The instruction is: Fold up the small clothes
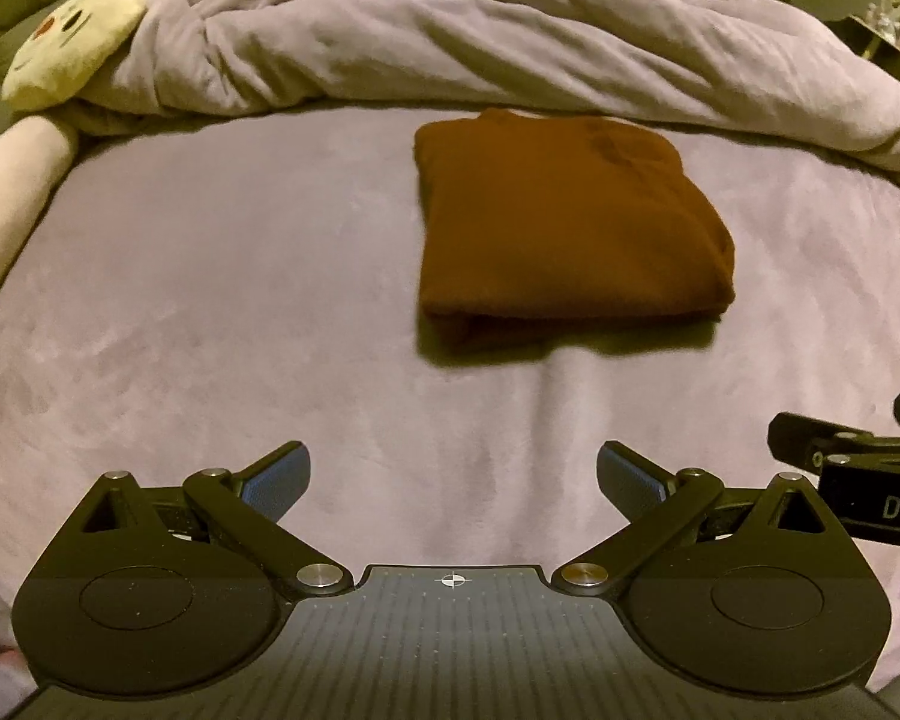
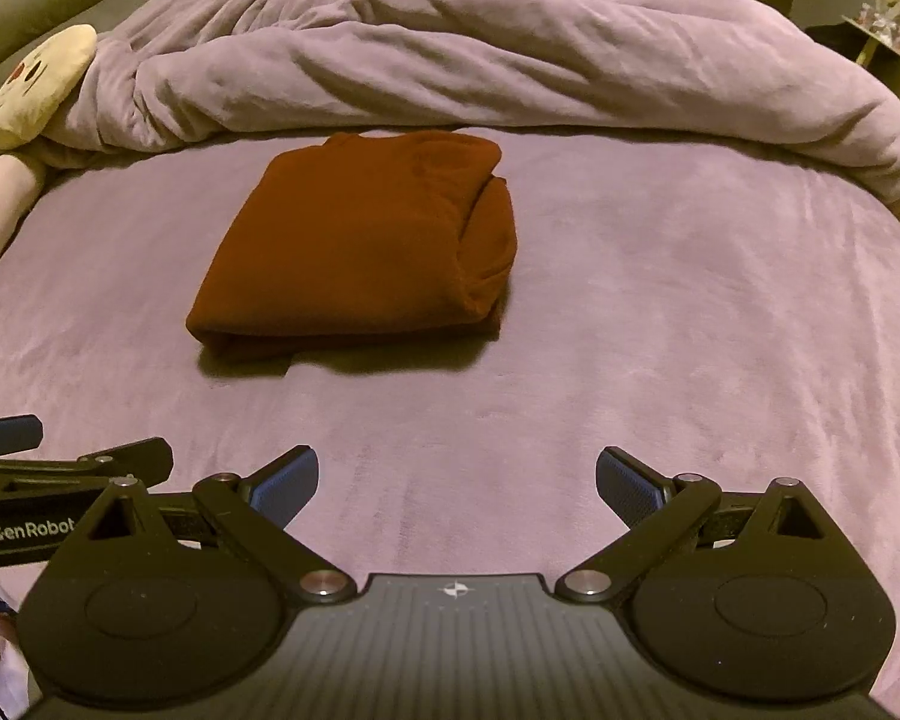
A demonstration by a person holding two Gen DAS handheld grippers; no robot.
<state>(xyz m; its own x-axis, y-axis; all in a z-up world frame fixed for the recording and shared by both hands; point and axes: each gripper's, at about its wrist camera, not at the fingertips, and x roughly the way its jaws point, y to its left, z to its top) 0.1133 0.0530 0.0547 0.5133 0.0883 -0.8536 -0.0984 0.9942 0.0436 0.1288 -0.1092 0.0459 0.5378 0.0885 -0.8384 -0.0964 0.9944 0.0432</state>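
A brown garment [image 1: 564, 228] lies folded into a thick rectangle on the purple bed sheet [image 1: 210, 330]. It also shows in the right wrist view [image 2: 360, 246], left of centre. My left gripper [image 1: 453, 480] is open and empty, held back near the bed's front edge, well short of the garment. My right gripper [image 2: 456, 480] is open and empty too, at the same distance, to the right of the left one. Each gripper shows at the edge of the other's view.
A bunched purple duvet [image 1: 510, 36] lies across the back of the bed. A cream plush toy with a face [image 1: 72, 42] and a pale bolster [image 1: 6, 192] sit at the left. A side table with items [image 2: 882, 30] stands at far right.
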